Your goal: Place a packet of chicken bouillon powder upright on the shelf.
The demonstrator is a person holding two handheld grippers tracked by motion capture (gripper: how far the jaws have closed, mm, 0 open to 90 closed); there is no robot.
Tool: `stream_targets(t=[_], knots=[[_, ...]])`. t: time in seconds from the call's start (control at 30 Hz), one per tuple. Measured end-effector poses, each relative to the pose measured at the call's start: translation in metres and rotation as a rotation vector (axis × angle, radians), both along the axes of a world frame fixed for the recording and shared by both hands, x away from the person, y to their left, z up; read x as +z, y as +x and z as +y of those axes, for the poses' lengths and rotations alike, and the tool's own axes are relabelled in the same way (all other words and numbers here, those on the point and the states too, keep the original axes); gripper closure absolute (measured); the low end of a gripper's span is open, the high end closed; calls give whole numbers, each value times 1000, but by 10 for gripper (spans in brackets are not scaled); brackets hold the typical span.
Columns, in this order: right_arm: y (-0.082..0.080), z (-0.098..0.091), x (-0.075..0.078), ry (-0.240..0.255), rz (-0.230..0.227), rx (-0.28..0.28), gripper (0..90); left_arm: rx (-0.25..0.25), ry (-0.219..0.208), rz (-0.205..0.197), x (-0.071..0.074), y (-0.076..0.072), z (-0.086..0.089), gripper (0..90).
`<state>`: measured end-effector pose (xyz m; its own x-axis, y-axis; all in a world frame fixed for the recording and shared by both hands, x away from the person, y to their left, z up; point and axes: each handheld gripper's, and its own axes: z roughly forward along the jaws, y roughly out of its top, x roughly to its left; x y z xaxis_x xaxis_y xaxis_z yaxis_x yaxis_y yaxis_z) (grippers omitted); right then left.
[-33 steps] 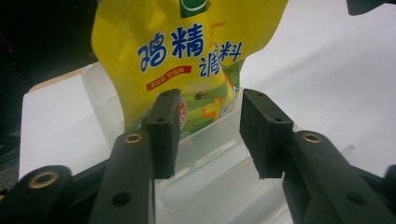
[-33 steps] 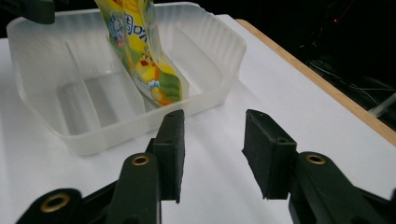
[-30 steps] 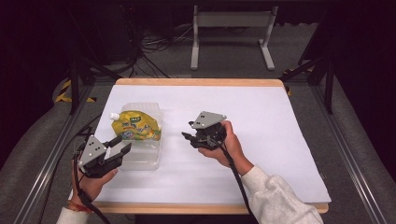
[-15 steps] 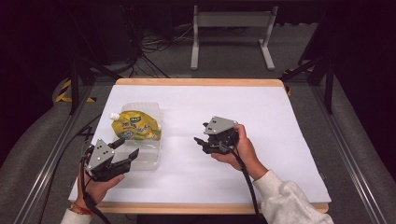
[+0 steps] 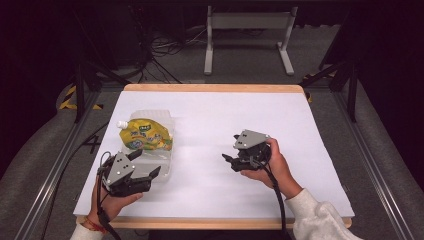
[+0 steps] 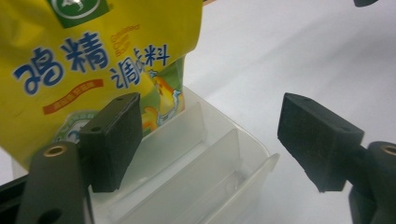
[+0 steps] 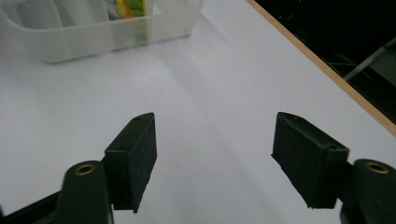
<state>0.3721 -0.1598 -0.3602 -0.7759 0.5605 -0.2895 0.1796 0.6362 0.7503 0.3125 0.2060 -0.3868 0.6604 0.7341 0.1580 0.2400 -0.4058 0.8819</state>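
Observation:
A yellow spouted pouch (image 5: 144,134) with blue print lies on top of a clear plastic divided container (image 5: 159,162) at the table's left. In the left gripper view the pouch (image 6: 98,56) overhangs the container (image 6: 201,158), whose dividers show. My left gripper (image 5: 145,165) is open at the container's near end, its jaws apart with nothing held. My right gripper (image 5: 231,161) is open over bare white table to the right of the container, pointing left. The container (image 7: 93,32) sits beyond its jaws, well apart.
The white table surface (image 5: 300,130) has a wooden edge (image 5: 215,88) at the far side. A grey metal stand (image 5: 247,35) and cables lie on the floor behind. Metal rails (image 5: 375,165) run along both sides of the table.
My left gripper has drawn back toward the table's near edge, away from the container. My right gripper has moved right and slightly nearer. The pouch and container have not moved.

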Motion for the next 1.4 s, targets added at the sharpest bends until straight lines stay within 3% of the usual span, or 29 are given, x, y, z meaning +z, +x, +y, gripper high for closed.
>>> stream_targets(t=[0.13,0.3,0.5,0.93,1.07,1.17,1.4], knots=[[-6,-12,-4,-18,-7,-24,250,-17,-5,14,0,1,-6,147],[-10,-23,-8,-23,-11,-38,234,-46,11,15,0,0,-15,118],[-17,-40,-12,-38,-25,-67,215,-89,3,25,-1,1,-26,98],[-35,-88,-32,-81,-37,-157,194,-207,56,11,-8,-5,-62,85],[-40,-104,-40,-101,-33,-189,188,-278,69,23,-13,-8,-74,80],[-47,-114,-47,-131,-62,-214,187,-311,74,45,-19,-7,-82,81],[-62,-145,-61,-91,-34,-277,183,-357,93,86,-33,-5,-97,81]])
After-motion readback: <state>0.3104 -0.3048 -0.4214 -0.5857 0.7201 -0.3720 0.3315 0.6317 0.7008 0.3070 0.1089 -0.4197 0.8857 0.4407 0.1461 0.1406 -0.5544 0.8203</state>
